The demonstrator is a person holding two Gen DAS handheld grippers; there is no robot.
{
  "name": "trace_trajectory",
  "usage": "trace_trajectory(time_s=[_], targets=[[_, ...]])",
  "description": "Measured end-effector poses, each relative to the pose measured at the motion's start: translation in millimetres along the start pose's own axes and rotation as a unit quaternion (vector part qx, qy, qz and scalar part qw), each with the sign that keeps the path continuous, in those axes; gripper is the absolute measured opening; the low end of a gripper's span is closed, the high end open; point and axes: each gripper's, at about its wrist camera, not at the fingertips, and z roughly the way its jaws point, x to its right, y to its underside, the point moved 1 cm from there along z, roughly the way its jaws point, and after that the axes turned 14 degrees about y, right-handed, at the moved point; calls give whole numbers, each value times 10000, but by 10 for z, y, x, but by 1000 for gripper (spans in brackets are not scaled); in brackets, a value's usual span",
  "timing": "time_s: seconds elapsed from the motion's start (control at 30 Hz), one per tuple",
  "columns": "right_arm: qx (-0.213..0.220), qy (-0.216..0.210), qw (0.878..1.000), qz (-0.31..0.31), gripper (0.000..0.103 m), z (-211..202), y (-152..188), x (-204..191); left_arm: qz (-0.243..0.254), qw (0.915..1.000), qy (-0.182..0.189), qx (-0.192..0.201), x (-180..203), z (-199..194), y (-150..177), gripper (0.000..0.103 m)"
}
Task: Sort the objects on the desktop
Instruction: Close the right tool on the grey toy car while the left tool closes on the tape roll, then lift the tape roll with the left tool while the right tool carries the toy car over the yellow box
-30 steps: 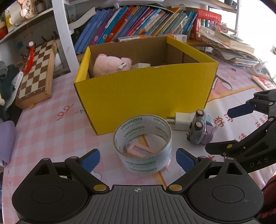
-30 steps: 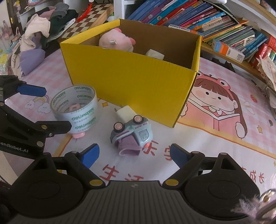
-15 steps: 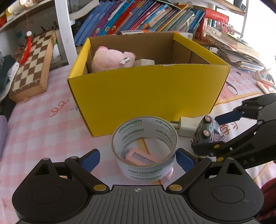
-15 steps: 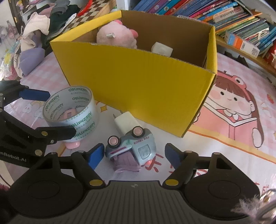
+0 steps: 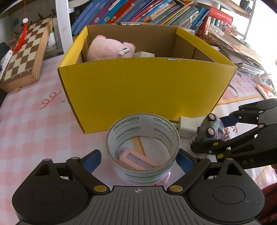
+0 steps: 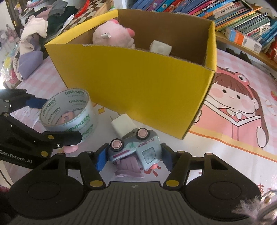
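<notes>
A clear tape roll [image 5: 142, 140] printed "delipizen" stands on the table with a pink toothed piece [image 5: 138, 159] inside it. My left gripper [image 5: 138, 160] is open, its blue pads on either side of the roll; it also shows in the right wrist view [image 6: 52, 119]. A grey-blue toy truck [image 6: 138, 148] lies on its side. My right gripper [image 6: 133, 156] is open around it, pads close to its sides; the truck also shows in the left wrist view [image 5: 212, 129]. A white charger plug [image 6: 122, 125] lies by the truck. The yellow box [image 5: 143, 84] holds a pink plush [image 5: 109, 47] and a white block [image 6: 160, 47].
A chessboard case [image 5: 24, 55] lies at the far left. Books [image 5: 138, 12] line the shelf behind the box, with paper stacks [image 5: 242, 48] at the right. Clothes [image 6: 34, 38] are piled at the left in the right wrist view. The tablecloth [image 6: 233, 107] bears a cartoon girl.
Both grippers have moved forward. The left pads now flank the tape roll. The right fingers have narrowed around the toy truck.
</notes>
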Motion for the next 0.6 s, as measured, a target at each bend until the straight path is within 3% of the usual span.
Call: trace_trajectory(time_s=[0.07,0.6], targets=[[6,33,10000,28,61,-19,10,9,14,10000,60,2,10,-5,5,84],[142,260,9995,99,61,-245,107,-95,114,9991,-185,377,-2,-332,92,83]])
